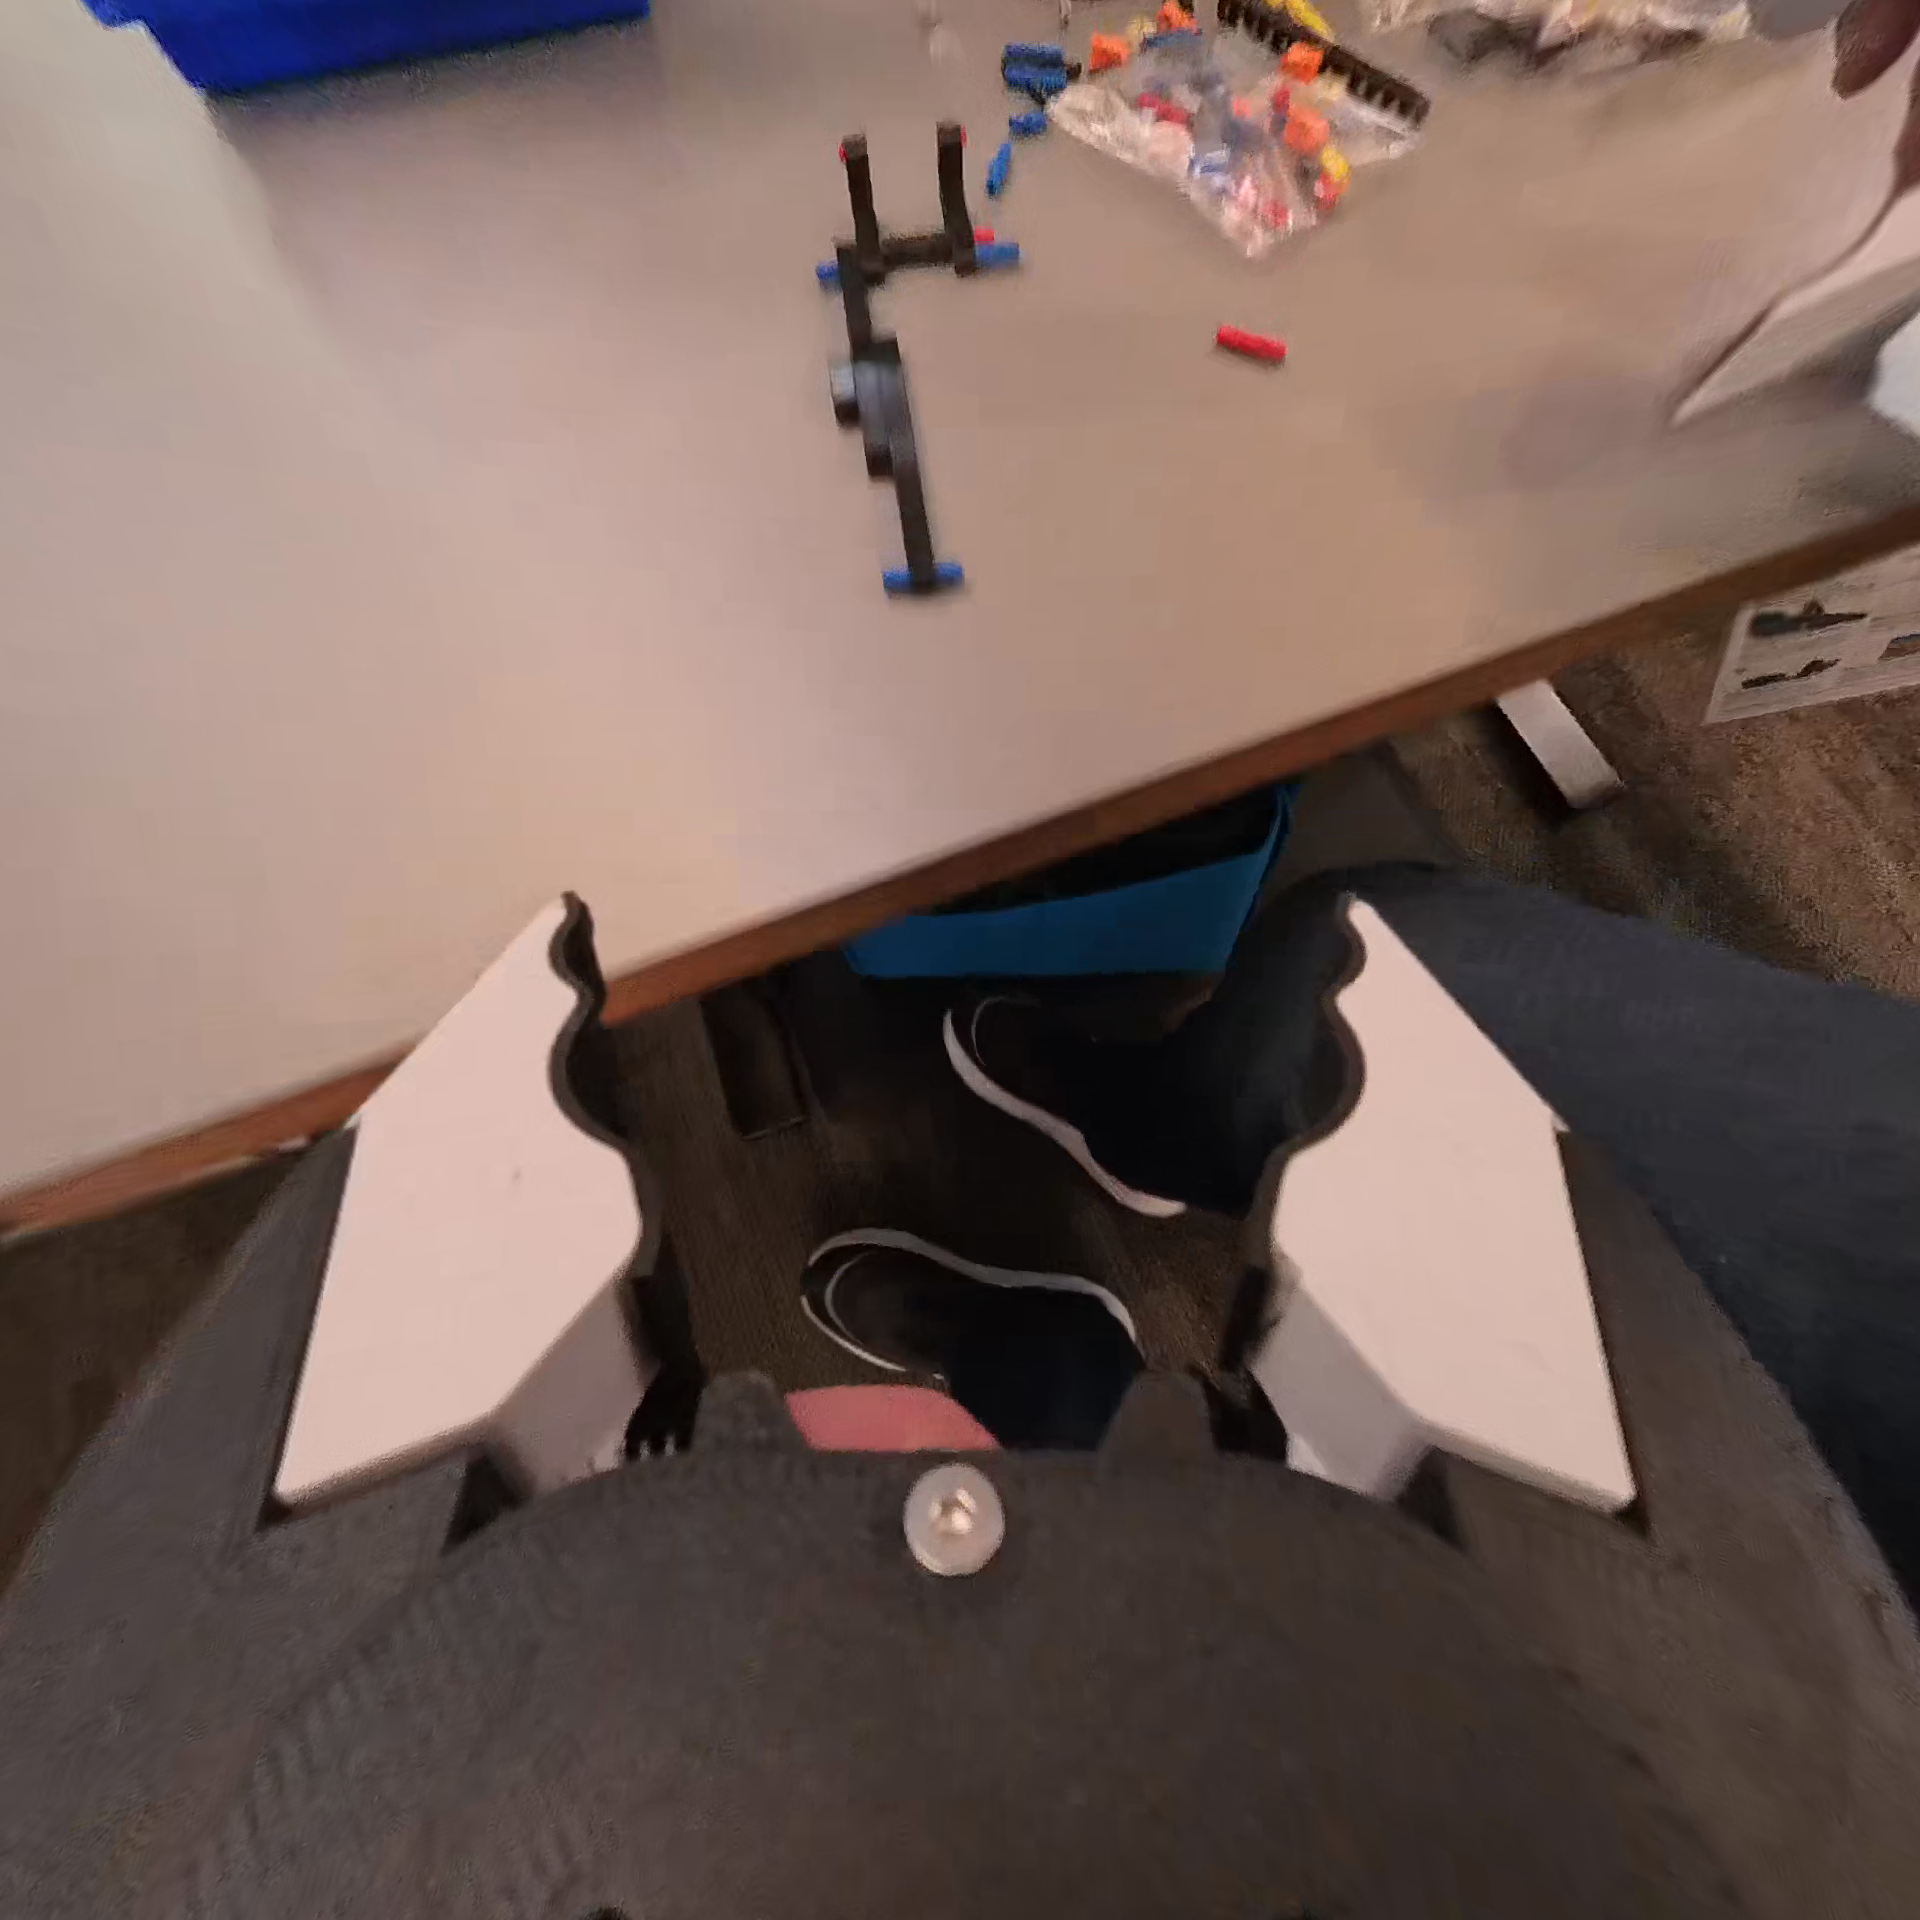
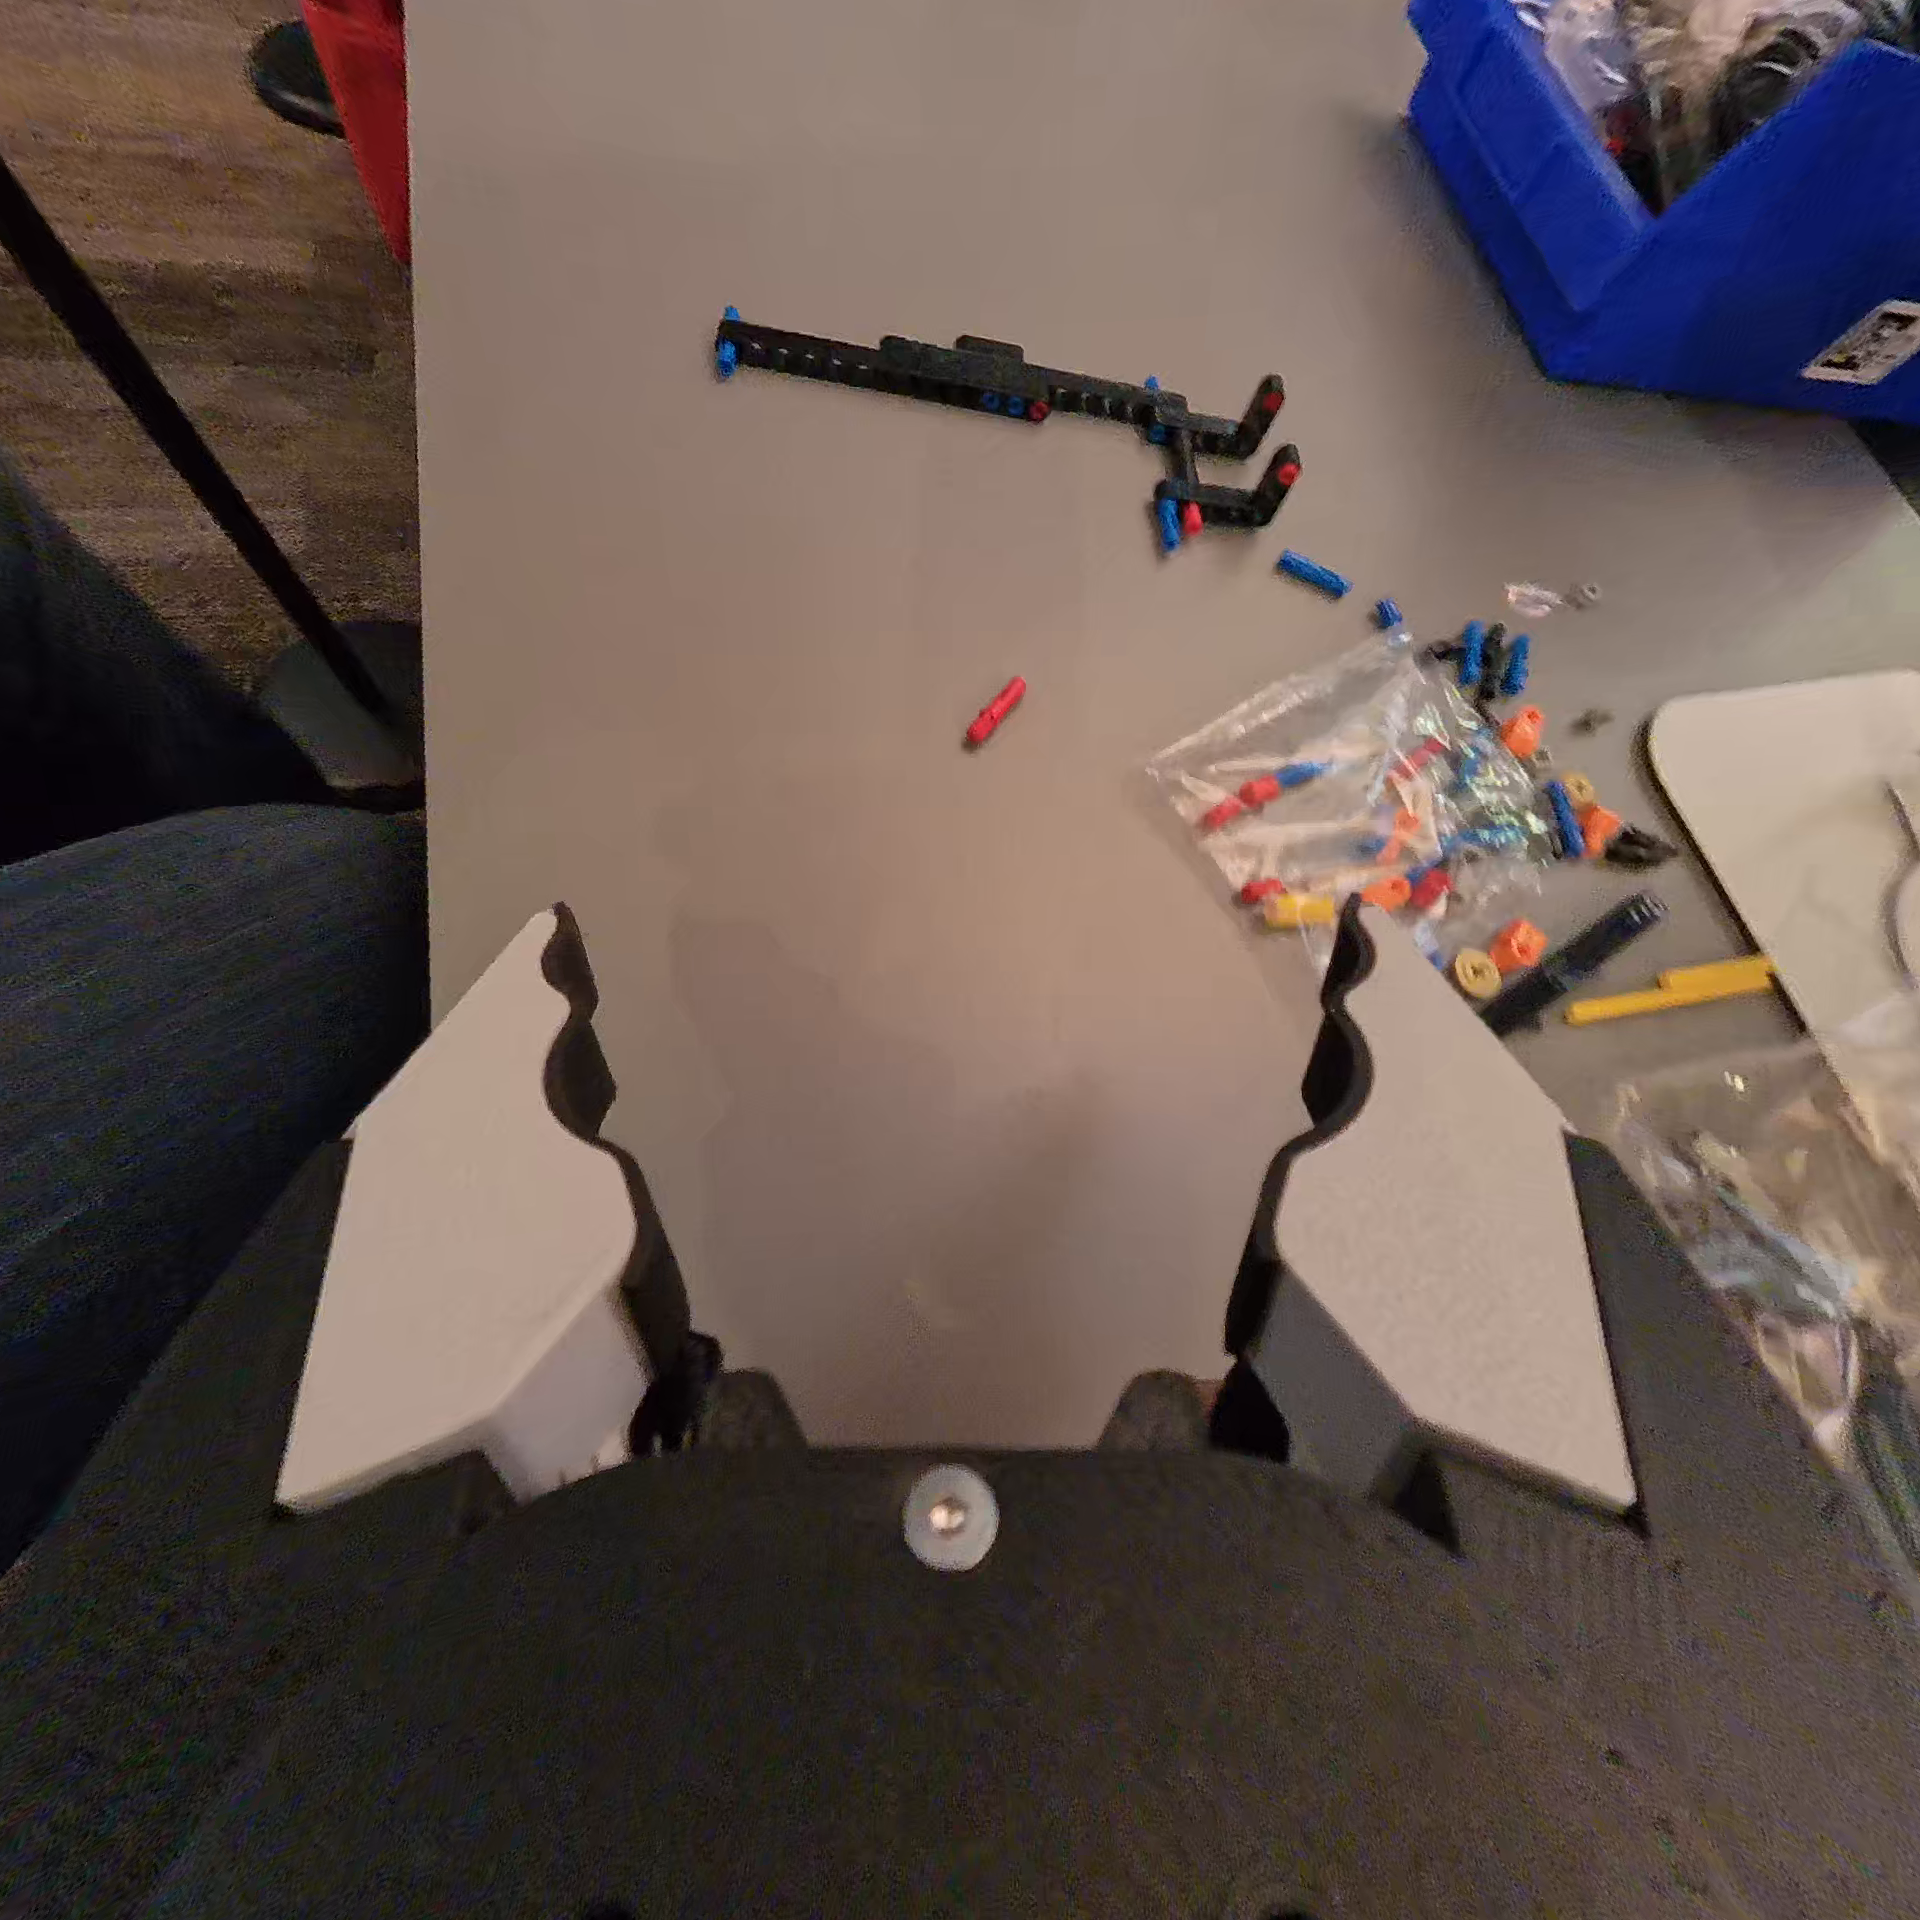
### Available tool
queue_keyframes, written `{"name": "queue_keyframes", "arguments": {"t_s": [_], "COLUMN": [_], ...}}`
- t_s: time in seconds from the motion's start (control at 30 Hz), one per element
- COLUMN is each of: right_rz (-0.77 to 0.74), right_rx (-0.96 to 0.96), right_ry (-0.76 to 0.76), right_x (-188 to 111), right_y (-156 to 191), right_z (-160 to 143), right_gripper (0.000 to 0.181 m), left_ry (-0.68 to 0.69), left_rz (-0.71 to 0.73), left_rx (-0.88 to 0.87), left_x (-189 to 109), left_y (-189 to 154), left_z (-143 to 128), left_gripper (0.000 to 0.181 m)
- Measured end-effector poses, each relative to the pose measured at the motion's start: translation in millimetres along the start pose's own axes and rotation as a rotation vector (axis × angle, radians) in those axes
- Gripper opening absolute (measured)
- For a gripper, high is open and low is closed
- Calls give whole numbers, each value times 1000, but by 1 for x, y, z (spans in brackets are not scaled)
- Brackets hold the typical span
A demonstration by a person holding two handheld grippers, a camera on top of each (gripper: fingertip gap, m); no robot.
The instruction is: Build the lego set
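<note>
Two grippers, left (image 1: 961,1049) and right (image 2: 961,1039), both spread wide, empty. Black assembly (image 2: 997,390) flat on bench (image 2: 831,935), well ahead of right gripper, long axis crosswise. Red pin (image 2: 995,712) nearer; right gripper probably closer than left.

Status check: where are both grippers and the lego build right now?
Left gripper jaws open, empty, off the table edge. Right gripper jaws open, empty, over bare table. Black lego assembly lies flat, untouched; loose red pin between it and right gripper. Nothing blocking.
</note>
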State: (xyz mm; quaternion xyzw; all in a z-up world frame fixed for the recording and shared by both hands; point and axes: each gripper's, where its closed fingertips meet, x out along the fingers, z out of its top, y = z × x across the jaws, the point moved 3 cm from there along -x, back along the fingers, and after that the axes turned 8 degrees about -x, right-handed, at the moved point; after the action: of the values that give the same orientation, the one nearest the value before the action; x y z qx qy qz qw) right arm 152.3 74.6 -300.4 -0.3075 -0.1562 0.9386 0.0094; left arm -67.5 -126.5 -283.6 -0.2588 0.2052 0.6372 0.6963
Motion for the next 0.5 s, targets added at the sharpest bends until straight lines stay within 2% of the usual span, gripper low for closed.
{"name": "queue_keyframes", "arguments": {"t_s": [0.3, 0.4, 0.5], "right_rz": [173, 220, 214], "right_rx": [-97, -117, -129], "right_ry": [-57, -87, -107], "right_x": [62, 85, 96], "right_y": [-4, -6, -13], "right_z": [66, 87, 93], "right_gripper": [137, 140, 135], "left_ry": [27, 46, 57], "left_rz": [11, 15, 12], "left_rx": [51, 26, 22], "left_x": [86, 107, 122], "left_y": [51, 70, 82], "left_z": [66, 78, 87], "left_gripper": [145, 156, 158]}}
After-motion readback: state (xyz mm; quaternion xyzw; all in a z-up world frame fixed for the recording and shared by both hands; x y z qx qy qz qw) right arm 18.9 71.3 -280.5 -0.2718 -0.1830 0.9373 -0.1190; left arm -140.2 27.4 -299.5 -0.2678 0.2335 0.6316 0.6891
